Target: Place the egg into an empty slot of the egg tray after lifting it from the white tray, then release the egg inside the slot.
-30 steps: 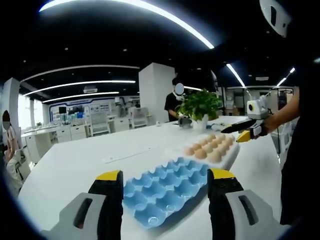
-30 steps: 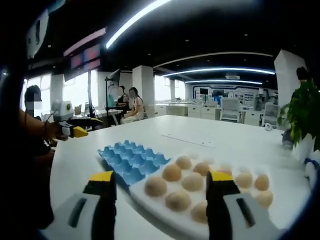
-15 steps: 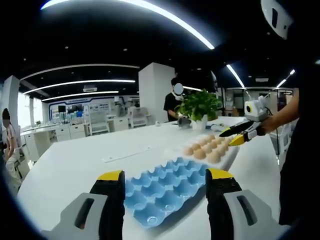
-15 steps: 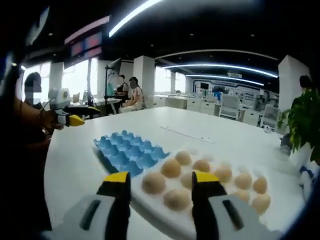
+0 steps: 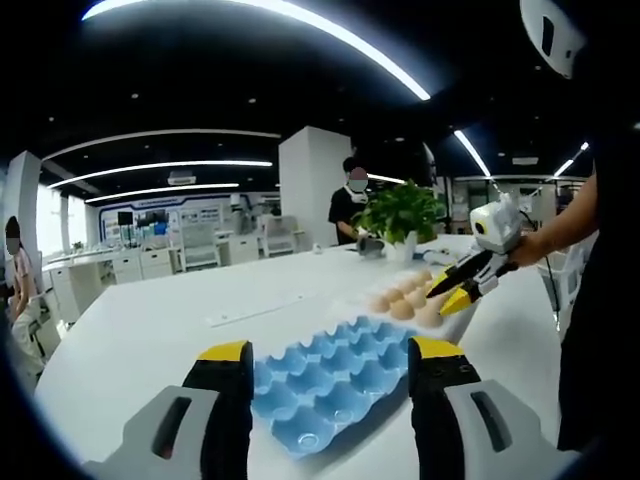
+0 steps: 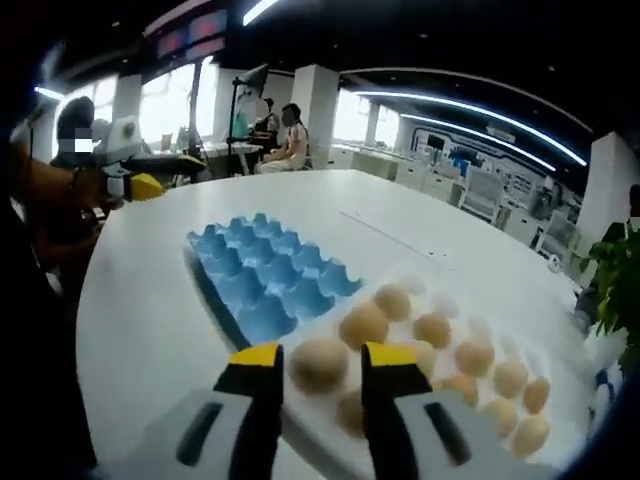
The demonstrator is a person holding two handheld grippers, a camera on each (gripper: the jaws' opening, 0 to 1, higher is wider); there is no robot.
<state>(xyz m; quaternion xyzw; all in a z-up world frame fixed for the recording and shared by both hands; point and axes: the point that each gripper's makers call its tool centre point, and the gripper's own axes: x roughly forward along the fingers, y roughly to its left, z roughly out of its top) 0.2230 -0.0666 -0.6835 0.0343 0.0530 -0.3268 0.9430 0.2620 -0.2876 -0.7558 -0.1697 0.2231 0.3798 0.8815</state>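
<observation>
While the blue egg tray (image 6: 268,282) sits empty at ten o'clock, the right gripper (image 6: 318,362) brackets an unlifted egg (image 6: 320,362) on the white tray (image 6: 420,440), jaws narrowed but grip unconfirmed; the left gripper (image 5: 328,352) hovers open, holding nothing.

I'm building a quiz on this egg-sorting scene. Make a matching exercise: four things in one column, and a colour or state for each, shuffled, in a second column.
Things:
1. egg tray
2. white tray
3. right gripper
4. potted plant

States:
A. green leaves, at the table's far end
B. holds brown eggs
C. blue, every slot empty
D. yellow-tipped jaws on either side of an egg

Pairs: 1-C, 2-B, 3-D, 4-A
</observation>
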